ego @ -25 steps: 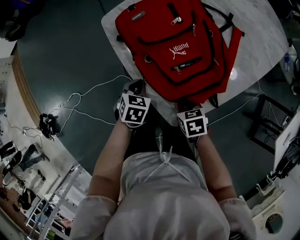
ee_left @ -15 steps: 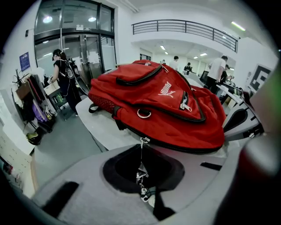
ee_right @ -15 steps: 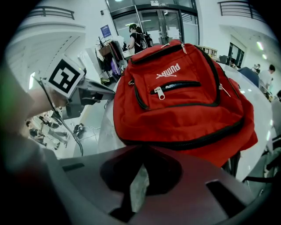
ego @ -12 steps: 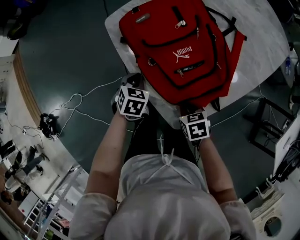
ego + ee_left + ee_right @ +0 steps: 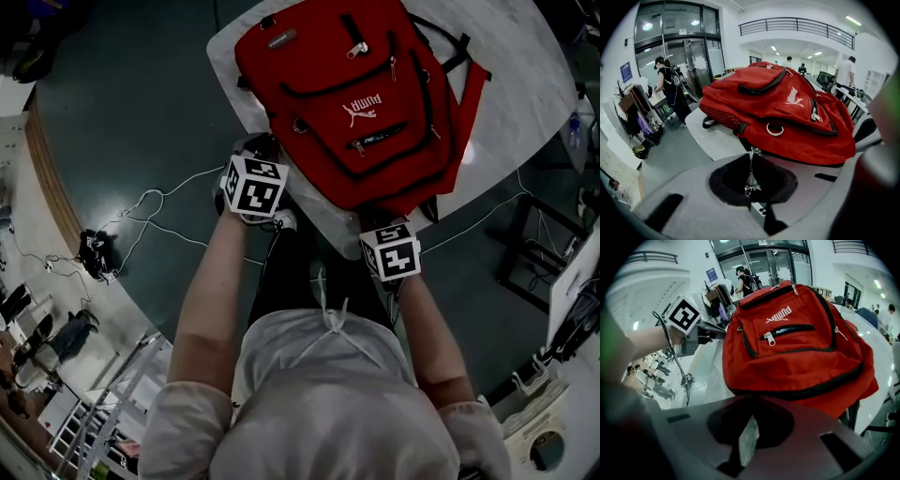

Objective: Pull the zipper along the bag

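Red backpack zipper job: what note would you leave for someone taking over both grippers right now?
Left gripper: shut on the metal zipper pull at the backpack's lower side corner.
Right gripper: at the backpack's bottom edge; grip unclear.
Backpack lies flat on the white table.
Done: pull gripped.
To do: draw it along the track.

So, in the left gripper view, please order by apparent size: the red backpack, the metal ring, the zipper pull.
1. red backpack
2. zipper pull, longer than the ring, though it lies nearest the camera, so this is unsure
3. metal ring
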